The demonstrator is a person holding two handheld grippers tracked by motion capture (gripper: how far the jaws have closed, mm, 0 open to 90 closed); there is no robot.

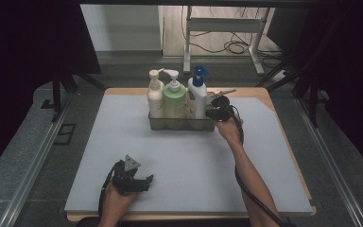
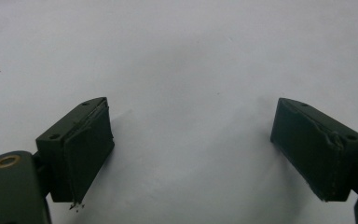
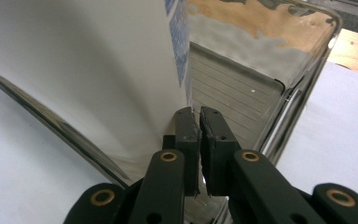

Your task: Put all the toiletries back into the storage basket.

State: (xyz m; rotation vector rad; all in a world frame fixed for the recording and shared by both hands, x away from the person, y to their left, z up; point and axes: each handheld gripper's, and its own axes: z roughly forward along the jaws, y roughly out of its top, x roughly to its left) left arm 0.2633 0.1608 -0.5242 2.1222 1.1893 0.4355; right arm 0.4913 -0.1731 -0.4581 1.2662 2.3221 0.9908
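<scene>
A clear bin [image 1: 182,124] stands at the back middle of the grey mat [image 1: 194,161]. In it stand a cream pump bottle [image 1: 155,97], a green pump bottle [image 1: 174,100] and a white bottle with a blue pump [image 1: 197,93]. My right gripper [image 1: 216,112] is at the bin's right end. In the right gripper view its jaws [image 3: 199,123] are pressed together on the bin's thin clear wall [image 3: 242,93], right beside the white bottle [image 3: 84,79]. My left gripper [image 1: 147,182] rests low on the mat near the front left, open [image 2: 191,149], with only bare mat between its fingers.
The mat covers a wooden table whose edge [image 1: 260,92] shows at the back right. Metal rails [image 1: 38,161] run along both sides of the table. A white frame with cables [image 1: 227,28] stands on the floor behind.
</scene>
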